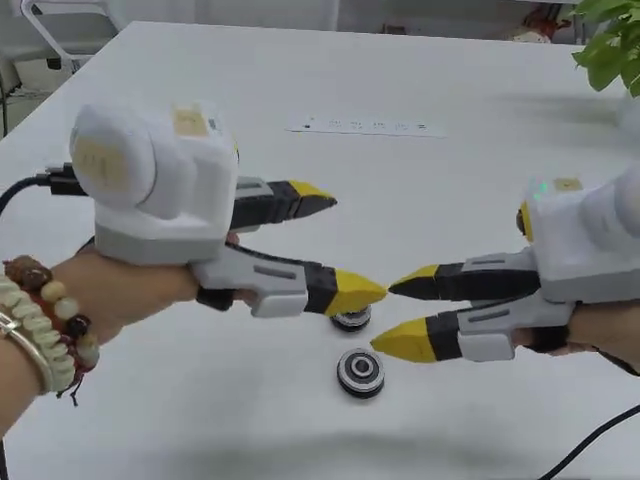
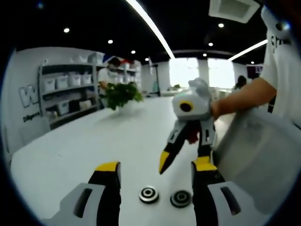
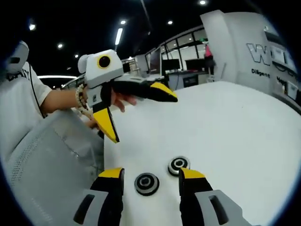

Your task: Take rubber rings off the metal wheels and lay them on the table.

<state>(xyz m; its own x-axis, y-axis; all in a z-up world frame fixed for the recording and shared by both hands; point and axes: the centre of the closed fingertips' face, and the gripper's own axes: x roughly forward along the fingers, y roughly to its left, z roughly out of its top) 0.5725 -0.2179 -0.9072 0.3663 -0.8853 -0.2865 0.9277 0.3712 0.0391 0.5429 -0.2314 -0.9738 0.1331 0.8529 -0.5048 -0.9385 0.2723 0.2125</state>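
Two small metal wheels with black rubber rings lie on the white table (image 1: 200,400). One wheel (image 1: 360,372) is in plain sight; the other wheel (image 1: 351,319) is partly hidden under a yellow jaw tip. My left gripper (image 1: 345,245) hovers open above them from the left, and my right gripper (image 1: 388,315) is open, coming in from the right. In the left gripper view both wheels (image 2: 148,194) (image 2: 180,198) lie ahead of the left gripper (image 2: 155,165), with the right gripper (image 2: 183,157) facing it. In the right gripper view the wheels (image 3: 146,183) (image 3: 178,165) lie just past the right gripper (image 3: 152,173).
A flat white strip (image 1: 365,127) lies further back on the table. A leafy plant (image 1: 610,40) stands at the far right corner. A black cable (image 1: 590,440) trails at the near right. Shelves (image 2: 66,94) and a person (image 2: 109,75) stand beyond the table.
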